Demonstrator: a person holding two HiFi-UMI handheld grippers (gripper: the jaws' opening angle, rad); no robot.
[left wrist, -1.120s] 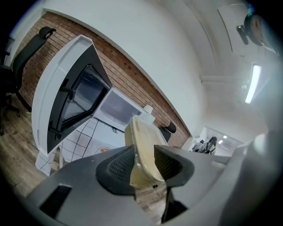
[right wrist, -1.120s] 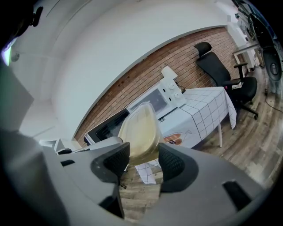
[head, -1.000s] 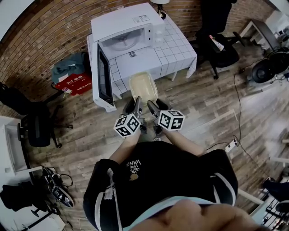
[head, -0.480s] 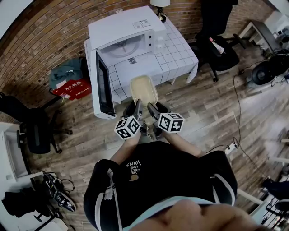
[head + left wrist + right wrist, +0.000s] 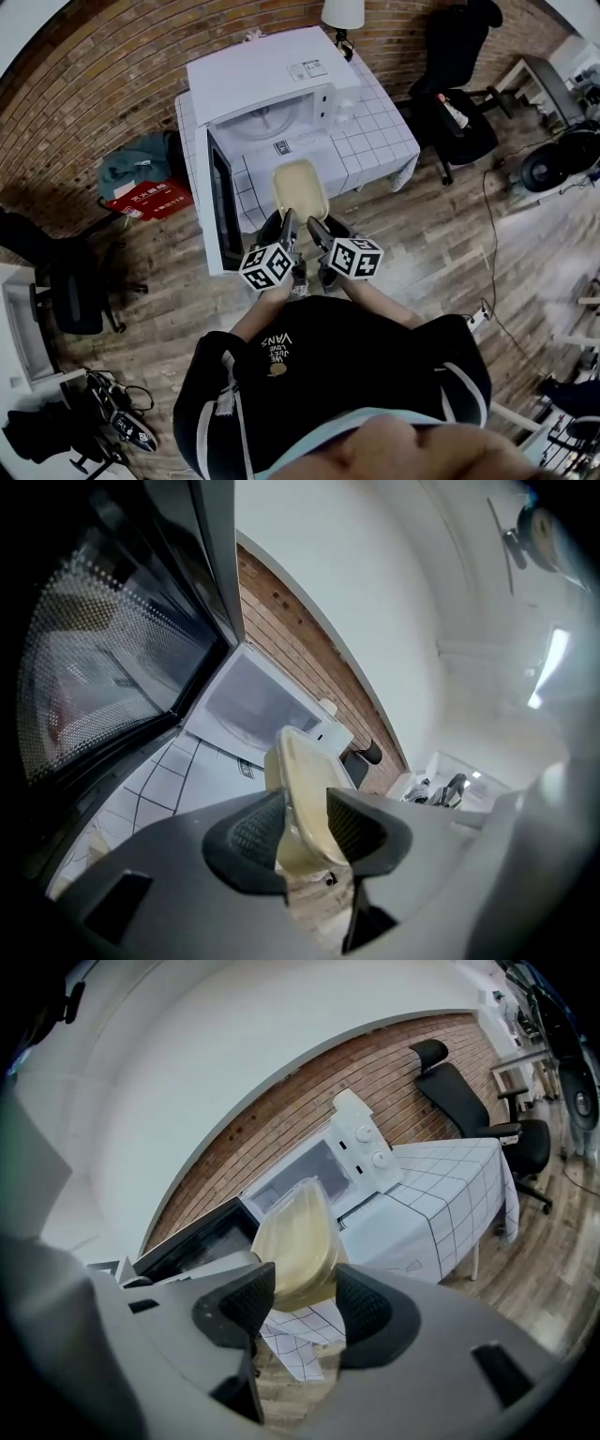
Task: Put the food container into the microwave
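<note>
Together left gripper [image 5: 305,825], right gripper [image 5: 307,1305] jaws clamp food container [image 5: 298,186]; shirt [image 5: 356,361] print "VANS".

Brick wall [image 5: 84,84], wooden floor [image 5: 441,234], office chair [image 5: 459,122], perhaps a fan [image 5: 553,164].

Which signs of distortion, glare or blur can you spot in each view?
Head view: the fisheye lens bows the red brick wall and wooden plank floor into curves, with dark corners. Left gripper view: the right side is washed out by glare, while the pale beige plastic food container looks fairly sharp. Right gripper view: the wall's top edge arcs.
</note>
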